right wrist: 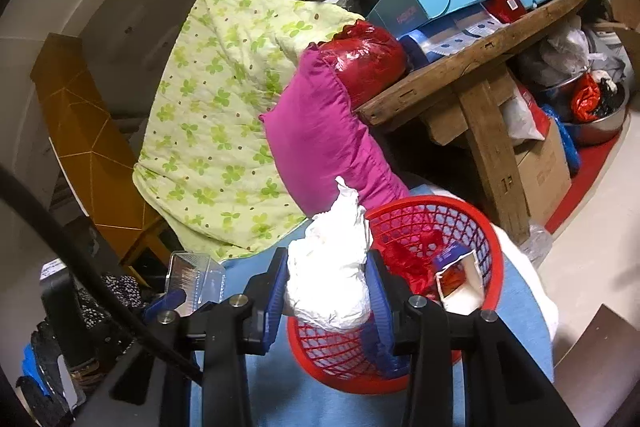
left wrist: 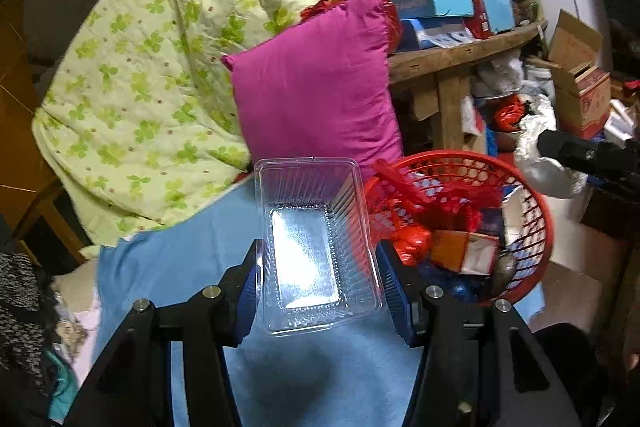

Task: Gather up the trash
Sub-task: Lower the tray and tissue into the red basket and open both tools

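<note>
The left gripper [left wrist: 320,279] is clamped on a clear plastic container [left wrist: 316,243], its blue pads pressing the thin ribbed walls from both sides, and holds it above the blue cloth [left wrist: 192,267] just beside the red basket [left wrist: 536,211]. The right gripper [right wrist: 328,291] is closed on a crumpled white wad [right wrist: 332,267], paper or thin plastic, which hangs at the near rim of that basket [right wrist: 496,259], partly over the opening. The basket already holds a red bag [right wrist: 416,259] and an opened carton [right wrist: 460,279], so room is short. The container is the likelier trouble: its walls are slick and springy, and a hard squeeze could buckle them and let it pop out, while a loose one could let it slide down onto the cloth. Released as it stands, the wad could catch the rim and roll off outside, since only part of it seems to be over the opening. The basket looks light and rests on soft bedding, so a nudge from either tool could tip it toward the wooden bench [right wrist: 480,59]. Both grippers converge on one small opening and could knock each other. The basket's base is hidden behind the right gripper, the container's far end is hard to read against the pink pillow [left wrist: 316,83], and how deep the trash lies I cannot tell.
</note>
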Tool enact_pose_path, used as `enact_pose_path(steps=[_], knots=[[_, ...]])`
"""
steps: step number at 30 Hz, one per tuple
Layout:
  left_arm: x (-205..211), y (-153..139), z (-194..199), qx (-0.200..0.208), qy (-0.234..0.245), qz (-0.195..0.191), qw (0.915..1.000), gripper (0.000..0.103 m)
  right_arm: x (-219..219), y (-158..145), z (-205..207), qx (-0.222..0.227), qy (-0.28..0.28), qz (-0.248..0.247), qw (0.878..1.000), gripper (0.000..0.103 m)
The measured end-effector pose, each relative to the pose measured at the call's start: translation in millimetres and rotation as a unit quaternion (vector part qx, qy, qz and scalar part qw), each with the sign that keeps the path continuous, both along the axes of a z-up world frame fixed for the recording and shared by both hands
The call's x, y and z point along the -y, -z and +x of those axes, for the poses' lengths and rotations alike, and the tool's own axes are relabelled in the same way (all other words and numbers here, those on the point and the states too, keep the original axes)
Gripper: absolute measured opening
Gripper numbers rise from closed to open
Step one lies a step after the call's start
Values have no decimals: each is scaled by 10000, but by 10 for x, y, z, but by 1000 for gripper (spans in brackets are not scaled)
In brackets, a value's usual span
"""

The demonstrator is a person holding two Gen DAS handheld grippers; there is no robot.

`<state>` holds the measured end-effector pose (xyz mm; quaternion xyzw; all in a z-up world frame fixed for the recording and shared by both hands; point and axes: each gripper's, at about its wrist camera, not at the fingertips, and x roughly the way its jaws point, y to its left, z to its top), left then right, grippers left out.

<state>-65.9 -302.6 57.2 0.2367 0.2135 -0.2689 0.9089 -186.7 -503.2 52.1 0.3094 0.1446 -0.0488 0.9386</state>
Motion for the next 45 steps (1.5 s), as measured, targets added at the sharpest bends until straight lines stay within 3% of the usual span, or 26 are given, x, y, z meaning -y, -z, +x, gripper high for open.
enact_pose_path(steps=[12,38,41,44,45], knots=[[244,136,235,-927,495,-343,9939,57,251,23,-7,-173,232,-115,9995,41],[629,319,414,-1205,622,-363,9901,60,498,11,421,-428,146,-276,9986,42],[621,334,449,-1298,648,-411,9886,60,531,57,553,-486,137,-194,9985,44],[581,340,473,-1370,678,-462,9872,61,569,141,675,-508,94,39,9987,62],[566,337,475,-1377,683,-482,9869,63,576,169,700,-516,113,110,9985,63]])
